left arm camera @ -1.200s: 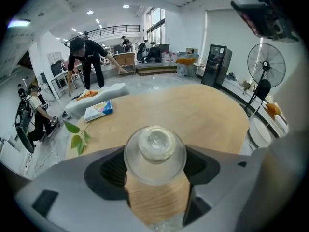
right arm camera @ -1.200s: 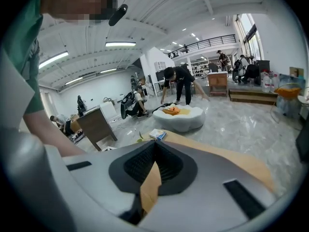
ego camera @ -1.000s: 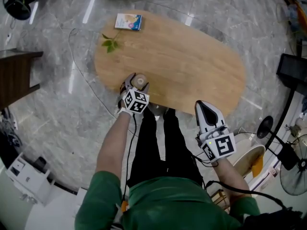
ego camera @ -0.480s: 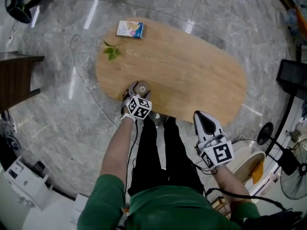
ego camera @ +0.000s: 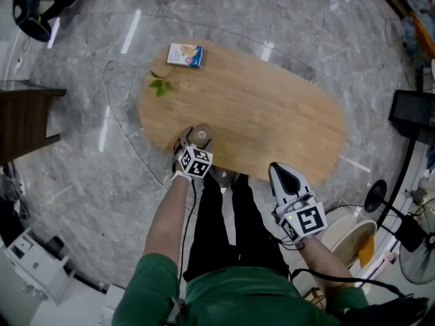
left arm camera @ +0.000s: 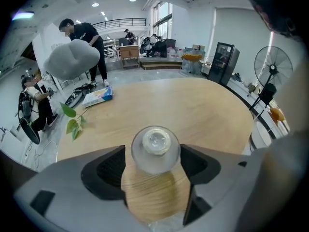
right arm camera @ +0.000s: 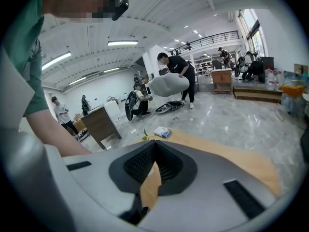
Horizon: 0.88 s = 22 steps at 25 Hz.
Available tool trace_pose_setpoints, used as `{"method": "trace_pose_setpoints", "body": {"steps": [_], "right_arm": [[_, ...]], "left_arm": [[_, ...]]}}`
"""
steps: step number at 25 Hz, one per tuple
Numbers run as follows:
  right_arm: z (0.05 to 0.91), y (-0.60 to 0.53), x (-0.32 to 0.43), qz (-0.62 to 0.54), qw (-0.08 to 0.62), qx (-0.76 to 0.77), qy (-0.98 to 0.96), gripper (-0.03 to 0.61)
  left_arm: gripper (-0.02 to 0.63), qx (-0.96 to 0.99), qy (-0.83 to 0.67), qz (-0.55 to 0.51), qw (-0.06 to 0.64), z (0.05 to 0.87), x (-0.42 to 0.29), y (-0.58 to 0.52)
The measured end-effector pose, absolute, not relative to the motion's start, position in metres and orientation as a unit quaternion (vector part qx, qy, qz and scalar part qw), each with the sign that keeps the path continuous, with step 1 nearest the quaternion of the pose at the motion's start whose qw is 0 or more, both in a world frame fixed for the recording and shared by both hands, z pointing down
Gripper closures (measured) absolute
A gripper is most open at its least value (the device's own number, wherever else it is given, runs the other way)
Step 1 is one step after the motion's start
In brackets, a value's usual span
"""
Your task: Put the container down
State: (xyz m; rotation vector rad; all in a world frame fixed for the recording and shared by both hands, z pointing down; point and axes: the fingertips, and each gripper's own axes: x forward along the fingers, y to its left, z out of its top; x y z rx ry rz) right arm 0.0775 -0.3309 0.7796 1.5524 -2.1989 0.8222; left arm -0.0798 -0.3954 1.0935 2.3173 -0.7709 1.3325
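Note:
A clear container [ego camera: 198, 136] with a round cap [left arm camera: 154, 144] sits between the jaws of my left gripper [ego camera: 194, 143], which is shut on its sides. It is over the near left edge of the oval wooden table [ego camera: 272, 114]. The left gripper view looks down on the cap, with wood grain showing through the clear body [left arm camera: 155, 187]. Whether its base touches the table is hidden. My right gripper [ego camera: 280, 174] is shut with nothing in it, just off the table's near edge; in its own view the jaws [right arm camera: 153, 144] meet above the tabletop [right arm camera: 251, 163].
A small blue and white box [ego camera: 185, 55] and a green leaf sprig [ego camera: 160, 85] lie at the table's far left. A dark desk [ego camera: 24, 114] stands left on the marble floor, a fan [ego camera: 418, 260] and a round stool [ego camera: 353, 233] right. People stand far off.
The head camera has shifted, so the table sits lower in the picture. Relative to the table, the left gripper and container have hardly moved; the right gripper has drifted slightly left.

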Motion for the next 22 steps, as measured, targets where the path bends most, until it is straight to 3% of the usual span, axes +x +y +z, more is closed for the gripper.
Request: {"method": "trace_pose_setpoints", "body": {"steps": [8, 14, 16, 19, 22], "right_arm": [[0.721, -0.34, 0.079, 0.261, 0.143, 0.551, -0.779, 0.557], [0.655, -0.35, 0.085, 0.224, 0.128, 0.568, -0.781, 0.556], [0.629, -0.348, 0.089, 0.213, 0.118, 0.578, -0.779, 0.557], [0.592, -0.339, 0.091, 0.196, 0.103, 0.585, -0.78, 0.556], [0.564, -0.342, 0.089, 0.18, 0.088, 0.587, -0.785, 0.557]], "left_arm": [[0.265, 0.804, -0.347, 0.427, 0.224, 1.012, -0.126, -0.374], [0.275, 0.819, -0.367, 0.352, 0.267, 0.889, -0.138, -0.355], [0.327, 0.827, -0.385, 0.314, 0.261, 0.833, -0.138, -0.353], [0.461, 0.84, -0.412, 0.257, 0.242, 0.748, -0.137, -0.352], [0.534, 0.856, -0.424, 0.212, 0.204, 0.671, -0.131, -0.368]]}}
